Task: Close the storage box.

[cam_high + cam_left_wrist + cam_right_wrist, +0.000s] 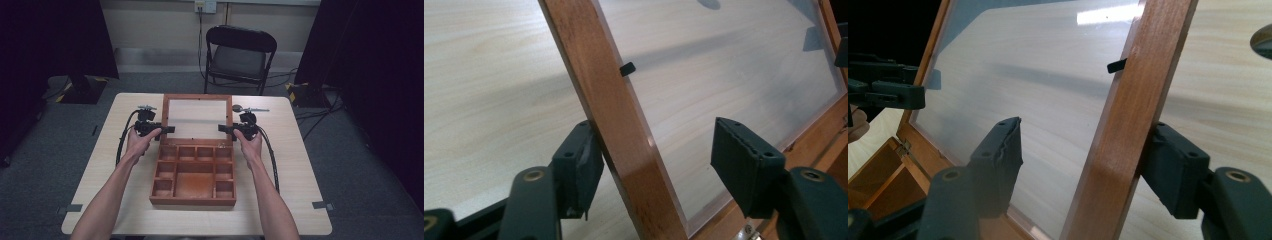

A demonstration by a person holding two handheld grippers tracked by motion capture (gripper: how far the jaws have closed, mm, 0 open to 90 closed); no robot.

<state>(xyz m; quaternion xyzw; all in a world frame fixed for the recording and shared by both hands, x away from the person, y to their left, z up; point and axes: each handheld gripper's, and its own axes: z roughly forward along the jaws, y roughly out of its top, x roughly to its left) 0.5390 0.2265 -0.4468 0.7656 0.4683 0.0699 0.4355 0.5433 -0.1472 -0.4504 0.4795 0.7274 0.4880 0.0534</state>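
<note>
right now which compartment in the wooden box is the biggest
The central compartment of the wooden box: a wide square bay in the middle, ringed by much smaller cells along the back row and down both sides.

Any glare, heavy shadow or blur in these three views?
High view: evenly lit table, dark room edges, slightly soft. Left gripper view: shadow bands across the lid's clear pane, near tongs blurred. Right gripper view: bright glare patch on the pane.

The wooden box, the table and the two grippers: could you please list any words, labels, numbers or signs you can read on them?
None can be read: the wooden box, its glazed lid, the table, the left gripper and the right gripper carry no visible text.
</note>
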